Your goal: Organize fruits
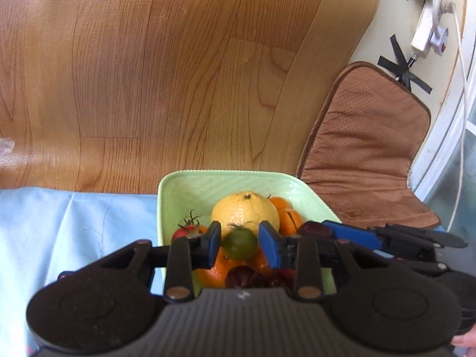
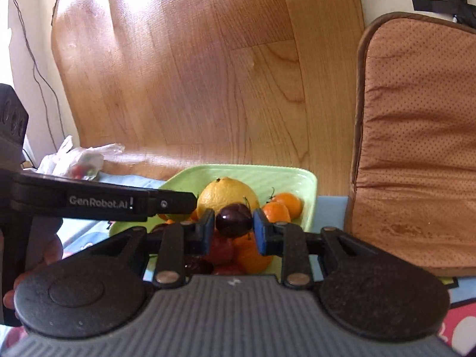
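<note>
A pale green tray (image 1: 178, 184) (image 2: 306, 184) holds a large yellow citrus (image 1: 245, 211) (image 2: 227, 195), oranges (image 1: 290, 218) (image 2: 281, 206), a red tomato (image 1: 187, 230) and dark red fruits (image 1: 244, 276). My left gripper (image 1: 240, 245) is shut on a small green fruit (image 1: 240, 244), held just above the pile. My right gripper (image 2: 233, 224) is shut on a dark red plum-like fruit (image 2: 233, 220) over the tray. The right gripper also shows in the left wrist view (image 1: 357, 233), at the tray's right side.
The tray sits on a light blue cloth (image 1: 74, 232) at the table's far edge. Beyond is wooden floor (image 1: 178, 74) and a brown chair cushion (image 1: 363, 145) (image 2: 416, 136). A plastic bag with small fruits (image 2: 80, 160) lies at left. A power strip (image 1: 425, 29) lies at far right.
</note>
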`<state>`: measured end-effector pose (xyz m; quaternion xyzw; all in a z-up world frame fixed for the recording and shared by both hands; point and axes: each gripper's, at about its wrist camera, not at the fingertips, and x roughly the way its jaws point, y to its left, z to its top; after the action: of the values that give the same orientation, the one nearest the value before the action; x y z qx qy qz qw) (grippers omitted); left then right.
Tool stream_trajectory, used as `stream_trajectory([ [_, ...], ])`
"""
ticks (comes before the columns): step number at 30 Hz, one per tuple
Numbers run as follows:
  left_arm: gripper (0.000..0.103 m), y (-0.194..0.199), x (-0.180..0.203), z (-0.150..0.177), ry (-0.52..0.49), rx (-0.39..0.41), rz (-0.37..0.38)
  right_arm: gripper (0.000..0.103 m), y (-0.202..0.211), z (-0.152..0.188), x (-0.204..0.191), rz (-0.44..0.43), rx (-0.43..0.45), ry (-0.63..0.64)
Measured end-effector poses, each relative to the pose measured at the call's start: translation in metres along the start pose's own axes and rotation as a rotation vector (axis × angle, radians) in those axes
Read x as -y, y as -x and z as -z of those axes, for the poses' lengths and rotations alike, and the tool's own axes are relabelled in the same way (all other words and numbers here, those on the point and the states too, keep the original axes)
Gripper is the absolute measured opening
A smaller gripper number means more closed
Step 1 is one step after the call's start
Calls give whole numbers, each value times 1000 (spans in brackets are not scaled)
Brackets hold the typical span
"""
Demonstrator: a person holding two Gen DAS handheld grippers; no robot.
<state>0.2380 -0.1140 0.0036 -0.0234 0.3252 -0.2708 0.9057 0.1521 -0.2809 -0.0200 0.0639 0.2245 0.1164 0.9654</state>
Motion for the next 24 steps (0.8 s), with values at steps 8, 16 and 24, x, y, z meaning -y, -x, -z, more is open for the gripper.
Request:
stream_trajectory([
  [8, 40, 76, -14, 2, 45, 110, -4, 39, 62, 8, -14, -7, 82, -24],
  [16, 49, 170, -22, 79, 100, 148, -168, 52, 130, 74, -39, -19, 50, -198],
  [24, 63, 201, 19, 158, 94, 97, -198, 67, 159, 115, -57, 45, -46, -294],
])
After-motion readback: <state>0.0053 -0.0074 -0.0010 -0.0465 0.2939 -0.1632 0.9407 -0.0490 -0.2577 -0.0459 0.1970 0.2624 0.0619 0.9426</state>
